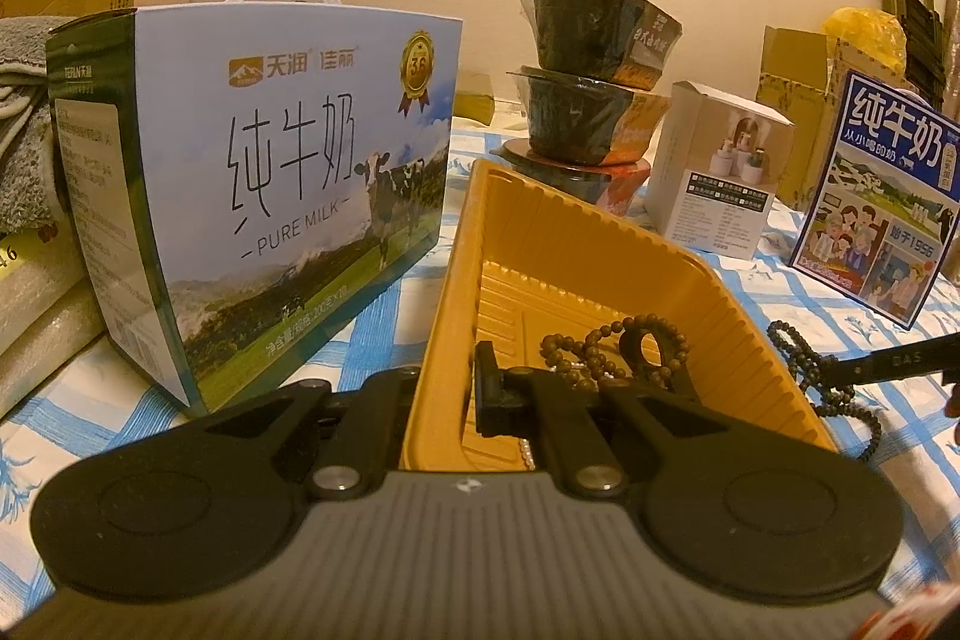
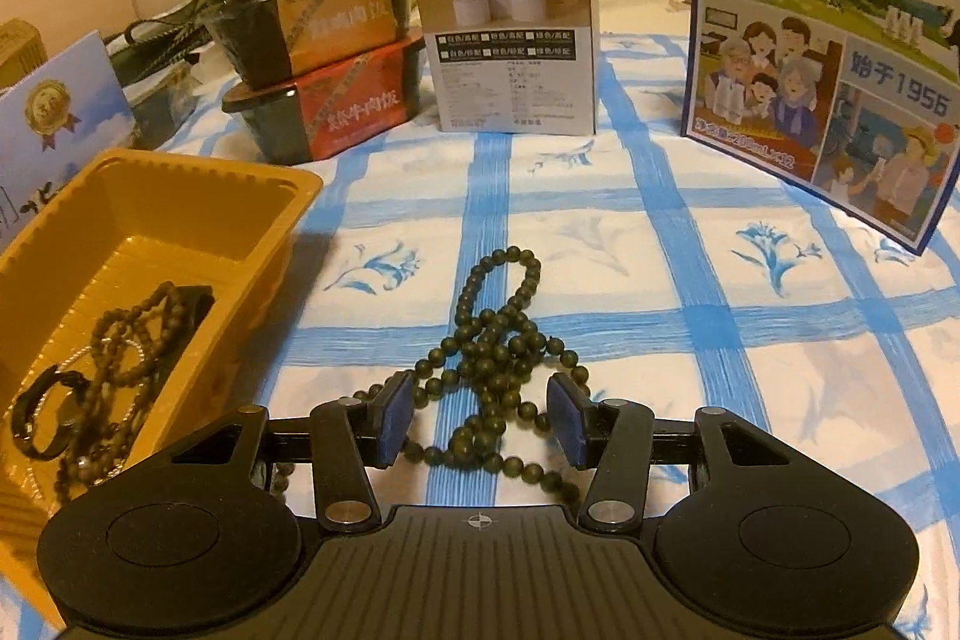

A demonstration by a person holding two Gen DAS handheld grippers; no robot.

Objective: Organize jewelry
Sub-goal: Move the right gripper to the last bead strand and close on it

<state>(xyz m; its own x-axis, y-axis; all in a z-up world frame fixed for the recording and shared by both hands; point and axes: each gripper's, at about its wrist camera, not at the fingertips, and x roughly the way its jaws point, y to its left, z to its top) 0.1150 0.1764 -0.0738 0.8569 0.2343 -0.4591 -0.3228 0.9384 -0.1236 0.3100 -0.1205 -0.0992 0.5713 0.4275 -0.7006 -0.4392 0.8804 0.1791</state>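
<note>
Picking up the dark green bead necklace (image 2: 498,352) from the blue-checked cloth (image 2: 660,244) is in hand: the right gripper (image 2: 483,415), jaws apart, straddles it; closing is needed next, then the yellow plastic tray (image 2: 180,178), whose rim is clamped by the left gripper (image 1: 444,400).

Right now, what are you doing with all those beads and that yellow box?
A person with a gripper in each hand is tidying jewelry. The left gripper is shut on the rim of the yellow tray, which already holds a brown bead string. The right gripper is open, its pads either side of the dark green bead necklace lying on the blue checked cloth, not yet picked up.
</note>
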